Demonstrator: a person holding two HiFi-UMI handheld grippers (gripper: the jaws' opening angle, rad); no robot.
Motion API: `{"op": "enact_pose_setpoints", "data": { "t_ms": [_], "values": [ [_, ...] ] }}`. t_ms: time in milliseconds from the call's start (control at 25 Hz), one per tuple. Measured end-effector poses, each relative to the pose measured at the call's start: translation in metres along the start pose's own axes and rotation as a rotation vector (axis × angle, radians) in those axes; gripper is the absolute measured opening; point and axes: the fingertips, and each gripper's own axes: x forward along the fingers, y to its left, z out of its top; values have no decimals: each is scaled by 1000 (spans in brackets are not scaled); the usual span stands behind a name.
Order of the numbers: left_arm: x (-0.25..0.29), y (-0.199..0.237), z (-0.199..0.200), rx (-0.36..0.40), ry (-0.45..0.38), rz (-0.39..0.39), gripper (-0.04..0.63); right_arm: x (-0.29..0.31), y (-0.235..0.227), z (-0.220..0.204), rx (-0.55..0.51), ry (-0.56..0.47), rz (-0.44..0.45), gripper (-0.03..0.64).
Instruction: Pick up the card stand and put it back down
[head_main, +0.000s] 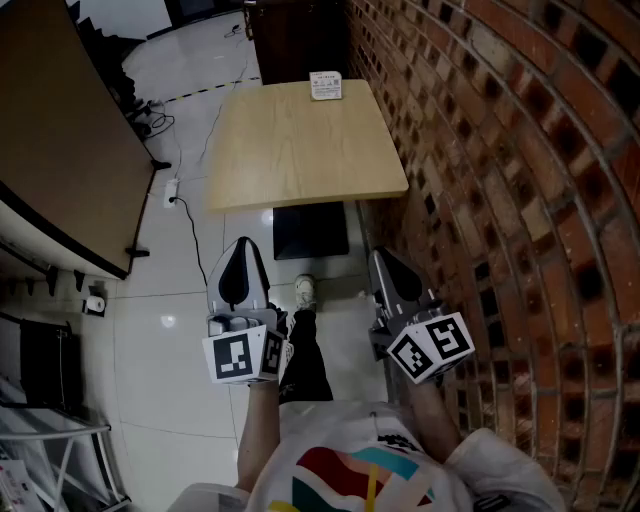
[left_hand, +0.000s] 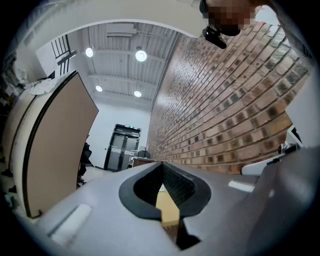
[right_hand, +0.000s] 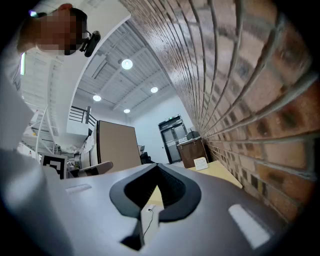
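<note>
The card stand (head_main: 325, 86), a small white card in a holder, stands upright at the far edge of the light wooden table (head_main: 300, 150), near the brick wall. It also shows in the right gripper view as the card stand (right_hand: 200, 163) on the table (right_hand: 220, 172), far ahead. Both grippers are held low over the floor, well short of the table's near edge. My left gripper (head_main: 243, 245) is shut with nothing in it, its tips meeting in the left gripper view (left_hand: 161, 164). My right gripper (head_main: 379, 254) is shut and empty too, with its jaws together (right_hand: 156, 165).
A brick wall (head_main: 520, 180) runs along the right side, touching the table. A black box (head_main: 310, 230) sits under the table's near edge. A brown panel (head_main: 60, 150) stands at the left, cables (head_main: 185, 210) lie on the white floor, and a dark cabinet (head_main: 300, 40) stands beyond the table.
</note>
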Motion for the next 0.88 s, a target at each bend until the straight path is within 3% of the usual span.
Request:
{"op": "enact_pose_setpoints", "data": {
  "t_ms": [200, 440, 640, 880],
  "values": [
    [177, 67, -24, 55, -38, -30, 5, 173, -76, -6, -26, -24, -51, 0],
    [376, 123, -30, 69, -32, -93, 5, 345, -151, 27, -39, -52, -109, 0],
    [459, 129, -36, 77, -20, -119, 5, 411, -193, 37, -55, -21, -139, 0],
    [497, 141, -55, 67, 30, -101, 5, 458, -231, 30, -48, 35, -146, 0]
  ]
}}
